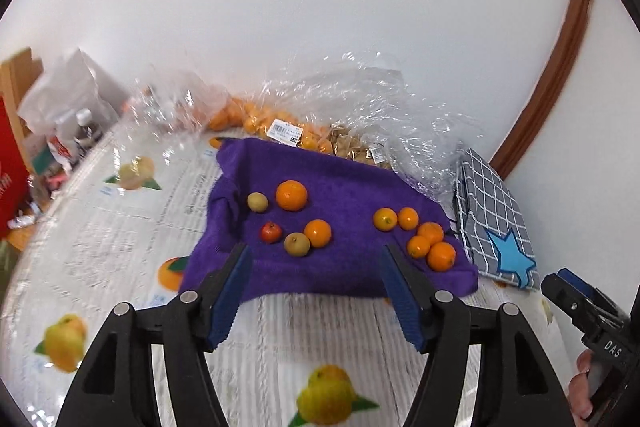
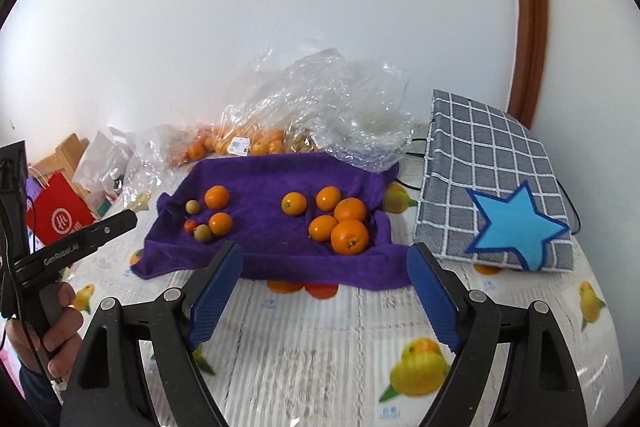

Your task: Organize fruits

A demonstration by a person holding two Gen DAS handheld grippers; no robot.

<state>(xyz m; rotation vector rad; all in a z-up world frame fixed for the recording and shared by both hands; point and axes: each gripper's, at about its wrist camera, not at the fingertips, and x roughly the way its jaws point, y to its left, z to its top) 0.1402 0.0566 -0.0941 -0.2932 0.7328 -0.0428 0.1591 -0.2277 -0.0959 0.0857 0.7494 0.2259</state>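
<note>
Left edge of table: red paper bag (image 2: 60, 219) and white plastic bags (image 2: 100, 163), clutter, not part of the sort

Left gripper (image 1: 316, 291): fingers spread wide, nothing between the blue pads (image 1: 230, 301); hovers near the front edge of the purple towel (image 1: 332, 267), lined up with the mixed group

Mixed group, left half of towel: large orange (image 1: 291, 195) far, small pale green fruit (image 1: 257, 202) just beside it on the left; nearer row holds a small red fruit (image 1: 271, 232), a brownish-green fruit (image 1: 297, 244) and a second orange (image 1: 317, 233), the last two touching or nearly so

Far side, behind towel: clear plastic bags (image 1: 360, 95) holding many more oranges, labelled

Orange cluster, right half of towel: five oranges (image 2: 349, 235) packed close, a sixth orange (image 2: 293, 203) set slightly apart on the left

Right gripper (image 2: 324, 287): likewise wide open and empty, held near the towel's front edge below the cluster

Right of towel: folded grey checked cloth (image 2: 492, 187) with a blue star patch

Handling note: sorting appears partly done; the two oranges on the left look the likely items to shift right. Judged best approach: take the near orange first, closing the pads across its widest part from above, clear of the brownish-green neighbour. Round fruit may roll on the rumpled towel, so a gentle squeeze and low placement beside the cluster seem wise
</note>
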